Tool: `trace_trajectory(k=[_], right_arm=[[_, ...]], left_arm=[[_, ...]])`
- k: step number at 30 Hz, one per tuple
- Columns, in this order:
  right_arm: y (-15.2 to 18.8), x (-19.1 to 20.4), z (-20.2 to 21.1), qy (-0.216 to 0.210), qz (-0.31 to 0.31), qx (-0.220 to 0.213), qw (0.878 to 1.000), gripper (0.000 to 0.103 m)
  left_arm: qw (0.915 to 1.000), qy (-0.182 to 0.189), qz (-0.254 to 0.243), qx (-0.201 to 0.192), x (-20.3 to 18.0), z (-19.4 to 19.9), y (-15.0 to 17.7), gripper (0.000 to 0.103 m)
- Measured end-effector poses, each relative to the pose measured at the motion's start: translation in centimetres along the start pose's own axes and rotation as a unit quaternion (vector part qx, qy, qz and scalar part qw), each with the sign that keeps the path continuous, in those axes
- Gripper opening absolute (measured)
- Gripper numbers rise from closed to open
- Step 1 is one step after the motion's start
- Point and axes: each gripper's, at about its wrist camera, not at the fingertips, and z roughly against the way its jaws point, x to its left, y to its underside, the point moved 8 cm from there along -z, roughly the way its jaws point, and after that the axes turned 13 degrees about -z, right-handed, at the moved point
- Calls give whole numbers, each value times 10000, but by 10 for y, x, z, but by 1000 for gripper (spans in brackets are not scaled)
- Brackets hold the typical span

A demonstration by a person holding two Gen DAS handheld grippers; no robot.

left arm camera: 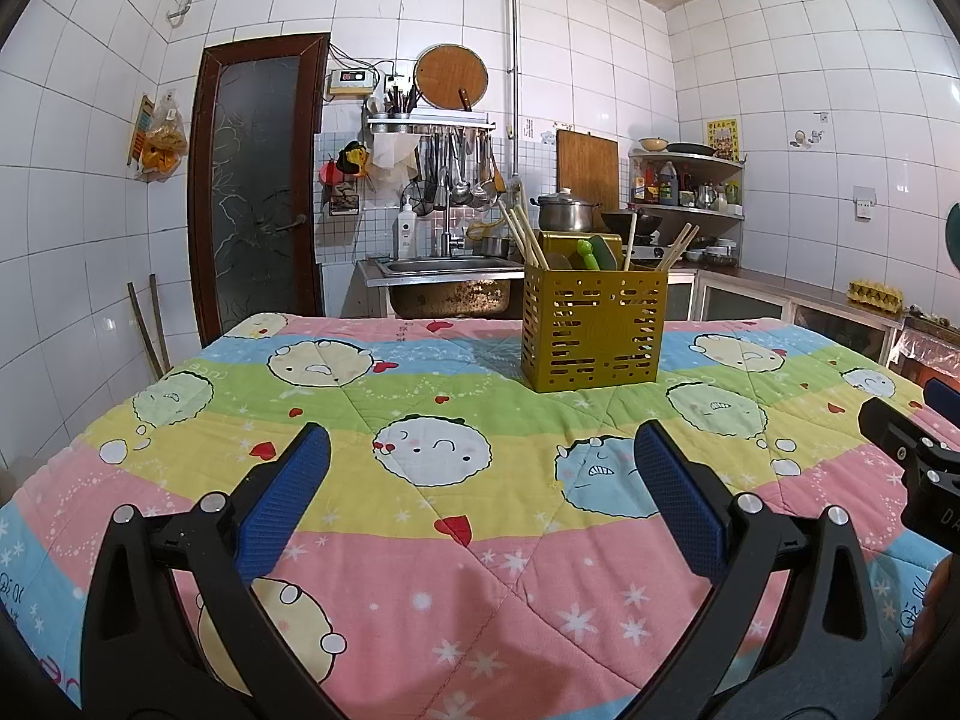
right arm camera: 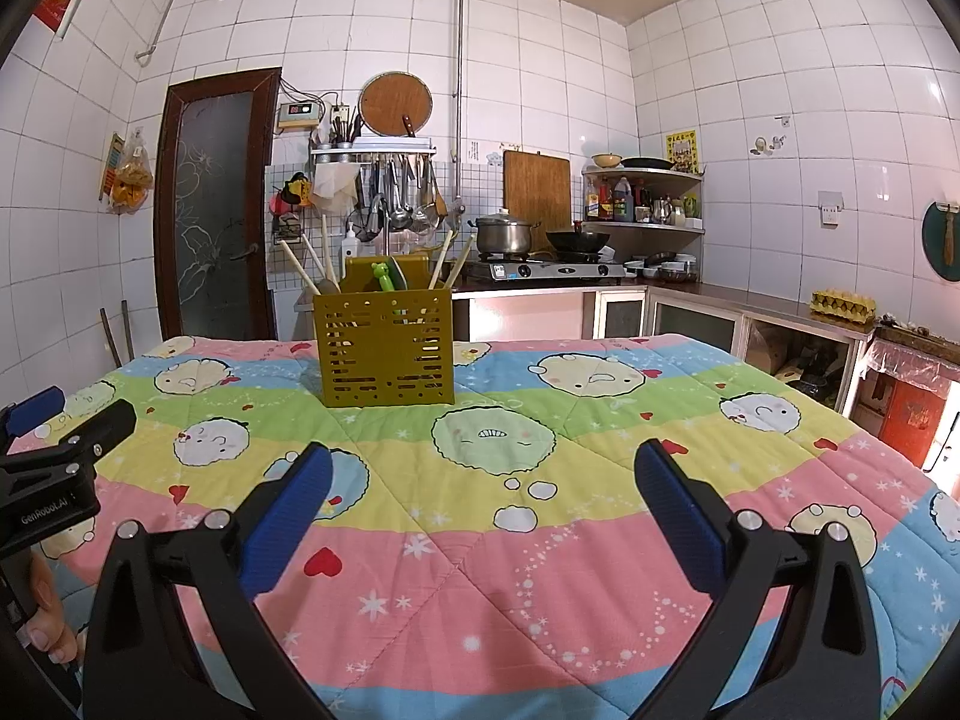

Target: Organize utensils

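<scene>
A mustard-yellow slotted utensil holder [left arm camera: 593, 327] stands upright on the quilt-covered table, far of centre; it also shows in the right wrist view [right arm camera: 387, 348]. Wooden chopsticks [left arm camera: 527, 235], a green-handled utensil [left arm camera: 588, 253] and other utensils stick out of its top; the chopsticks [right arm camera: 303, 267] and green utensil [right arm camera: 383, 277] show in the right view too. My left gripper [left arm camera: 480, 450] is open and empty, low over the quilt, well short of the holder. My right gripper [right arm camera: 483, 468] is open and empty, beside it on the right.
A colourful cartoon quilt [left arm camera: 420, 540] covers the table. Behind it are a steel sink [left arm camera: 447, 276], hanging ladles, a gas stove with a pot [right arm camera: 503, 234] and wok, corner shelves with bottles, and a dark door [left arm camera: 255, 180] at the left.
</scene>
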Motion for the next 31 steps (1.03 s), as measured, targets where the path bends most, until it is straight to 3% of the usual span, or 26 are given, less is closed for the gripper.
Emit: trace_trajectory(k=[31], right_arm=[[0, -2, 0, 4, 2, -12, 10000, 98]], left_arm=[[9999, -53, -4, -90, -1, 6, -3, 98]])
